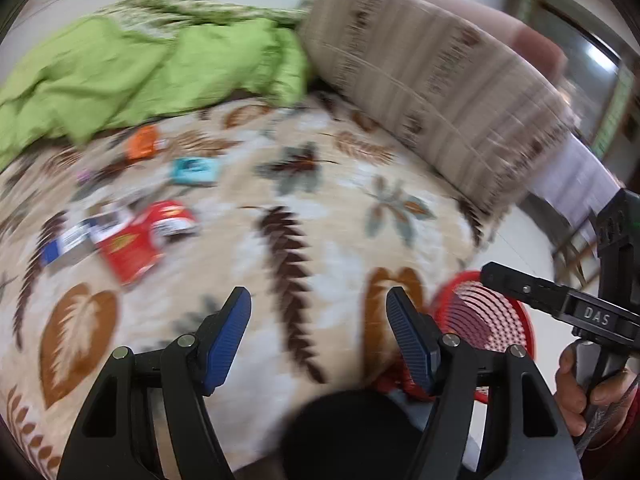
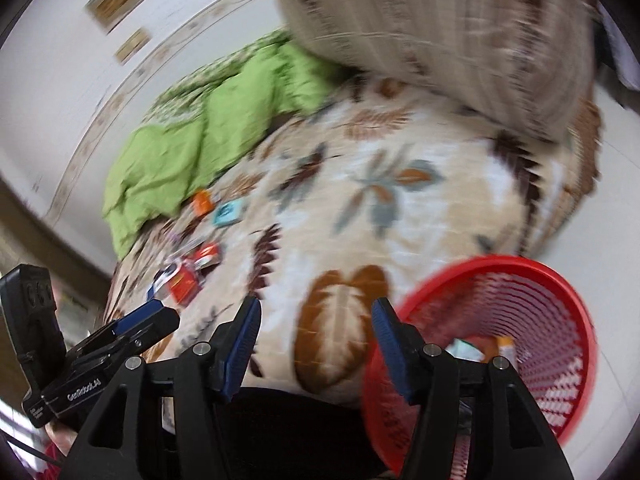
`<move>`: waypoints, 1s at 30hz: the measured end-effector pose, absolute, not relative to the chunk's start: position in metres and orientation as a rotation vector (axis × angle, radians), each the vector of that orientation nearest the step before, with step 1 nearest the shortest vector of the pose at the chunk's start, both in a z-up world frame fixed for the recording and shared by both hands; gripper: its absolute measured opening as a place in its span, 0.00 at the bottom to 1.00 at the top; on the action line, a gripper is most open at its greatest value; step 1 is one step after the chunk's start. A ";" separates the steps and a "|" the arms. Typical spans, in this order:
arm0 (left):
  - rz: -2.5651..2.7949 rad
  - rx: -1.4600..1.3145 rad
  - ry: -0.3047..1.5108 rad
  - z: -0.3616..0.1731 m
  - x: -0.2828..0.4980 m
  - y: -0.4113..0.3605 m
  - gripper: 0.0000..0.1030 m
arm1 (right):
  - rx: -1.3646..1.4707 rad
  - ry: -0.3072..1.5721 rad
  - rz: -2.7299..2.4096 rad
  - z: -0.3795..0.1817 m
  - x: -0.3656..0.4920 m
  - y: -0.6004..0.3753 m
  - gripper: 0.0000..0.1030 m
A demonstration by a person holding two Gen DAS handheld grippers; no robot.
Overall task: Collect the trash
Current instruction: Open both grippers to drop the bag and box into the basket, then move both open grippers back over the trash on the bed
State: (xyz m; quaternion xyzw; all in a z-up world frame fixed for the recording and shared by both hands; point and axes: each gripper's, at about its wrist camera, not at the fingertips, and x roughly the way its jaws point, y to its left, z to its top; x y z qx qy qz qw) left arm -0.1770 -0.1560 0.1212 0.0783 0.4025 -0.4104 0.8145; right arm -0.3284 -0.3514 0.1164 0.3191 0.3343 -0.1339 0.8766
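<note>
In the left wrist view, the left gripper (image 1: 319,338) hangs over a leaf-patterned bedspread (image 1: 328,216) with its blue pads apart and nothing between them. The picture is blurred. Trash lies scattered on the bedspread to the upper left: a red packet (image 1: 140,240), a blue and white wrapper (image 1: 76,240) touching it, a teal packet (image 1: 195,171) and an orange packet (image 1: 143,142) farther back. A green blanket (image 1: 140,72) is bunched behind them, beside a striped bolster (image 1: 432,88). A red mesh basket (image 1: 488,316) stands at the lower right, just off the edge of the bed. The right gripper (image 1: 504,278) reaches in above the basket, held by a hand (image 1: 580,392).

In the right wrist view, the right gripper (image 2: 316,344) also has its pads apart and holds nothing. The red mesh basket (image 2: 552,320) sits on the pale floor at the lower right, with a few pieces of trash (image 2: 484,350) inside. The red packet (image 2: 186,280), teal packet (image 2: 228,212) and orange packet (image 2: 202,202) lie on the bedspread (image 2: 360,208), well apart from the basket. The left gripper (image 2: 140,318) shows at the left edge.
</note>
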 end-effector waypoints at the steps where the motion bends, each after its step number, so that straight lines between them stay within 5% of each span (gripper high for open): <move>1: -0.850 0.155 0.858 0.121 -0.170 -0.146 0.67 | 0.650 0.703 -0.259 0.117 -0.320 -0.345 0.61; 17: -0.414 -0.084 0.853 0.110 -0.057 0.028 0.68 | 0.315 0.857 0.137 0.104 -0.133 -0.201 0.72; 30: -0.408 -0.036 0.850 0.099 -0.002 0.048 0.69 | 0.179 0.955 0.137 0.054 -0.016 -0.172 0.72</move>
